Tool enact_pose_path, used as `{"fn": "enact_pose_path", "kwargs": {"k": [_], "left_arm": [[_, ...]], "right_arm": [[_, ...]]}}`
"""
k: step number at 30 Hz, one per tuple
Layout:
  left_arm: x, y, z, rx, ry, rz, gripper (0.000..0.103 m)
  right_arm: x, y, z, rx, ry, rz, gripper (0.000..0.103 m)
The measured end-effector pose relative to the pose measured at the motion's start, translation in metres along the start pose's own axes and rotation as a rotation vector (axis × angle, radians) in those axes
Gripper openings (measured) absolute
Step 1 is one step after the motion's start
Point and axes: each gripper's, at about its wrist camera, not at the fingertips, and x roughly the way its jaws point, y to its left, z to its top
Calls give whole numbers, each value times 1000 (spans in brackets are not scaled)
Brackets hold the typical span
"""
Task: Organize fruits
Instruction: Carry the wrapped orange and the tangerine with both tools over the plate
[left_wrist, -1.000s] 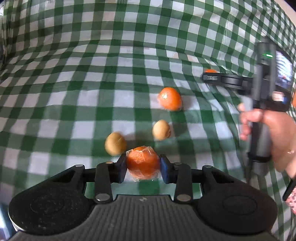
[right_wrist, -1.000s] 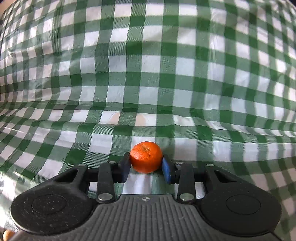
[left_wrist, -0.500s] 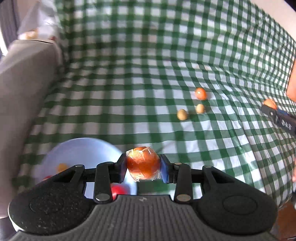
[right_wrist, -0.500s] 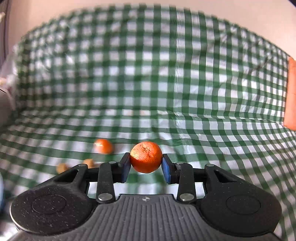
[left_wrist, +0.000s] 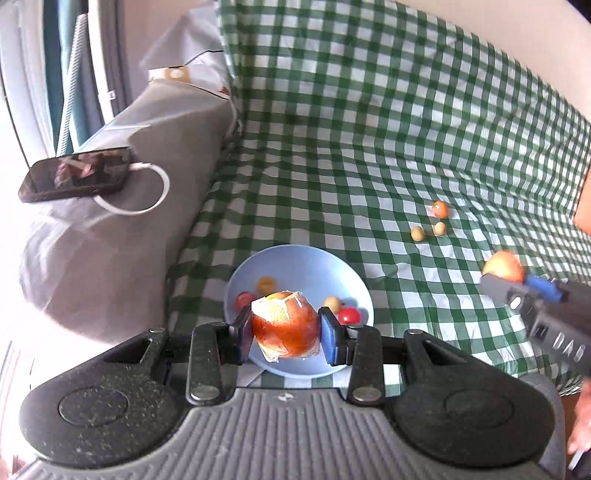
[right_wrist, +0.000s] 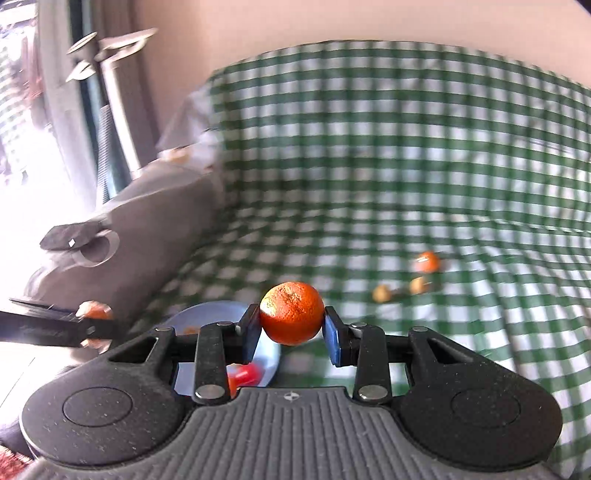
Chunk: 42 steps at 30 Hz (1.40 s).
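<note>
Left wrist view: the left gripper (left_wrist: 284, 334) is clenched on a plastic-wrapped orange fruit (left_wrist: 284, 330), held above the near half of a light blue bowl (left_wrist: 295, 266) that lies just ahead of the fingers and contains several small fruits, among them a red one (left_wrist: 349, 315). Farther ahead to the right, a tangerine (left_wrist: 440, 209) and two small tan fruits (left_wrist: 417, 233) lie on the green checked cloth (left_wrist: 369, 129). At the right edge, the right gripper (left_wrist: 517, 275) carries an orange fruit. Right wrist view: the right gripper (right_wrist: 291, 325) grasps a bare tangerine (right_wrist: 292, 313); the bowl (right_wrist: 210, 314) lies below and left of its fingers, the left gripper (right_wrist: 92, 321) at far left.
</note>
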Motion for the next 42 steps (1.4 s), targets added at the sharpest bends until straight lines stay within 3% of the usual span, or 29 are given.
{"fn": "enact_pose_path", "kwargs": {"k": [6,15,30,37,42], "left_arm": [[-28,24,-21,-4,-42,-10,41],[-39,41,-34,-38,-38,-6,41],[-41,34,-21,-24,-67,-53,41],[-48,38,-19,-15,-95,-39,41],[-40,40,-19,-11,-66,-21,41]], "right_arm": [[-23,58,-17,-54,10,29,37],[-37,84,-49,-92,42,47,37],[-40,79,-35,-84,30,4,37],[-40,78,-22,-122,31,4,37],[-35,79,-21,-92,15,21,37]]}}
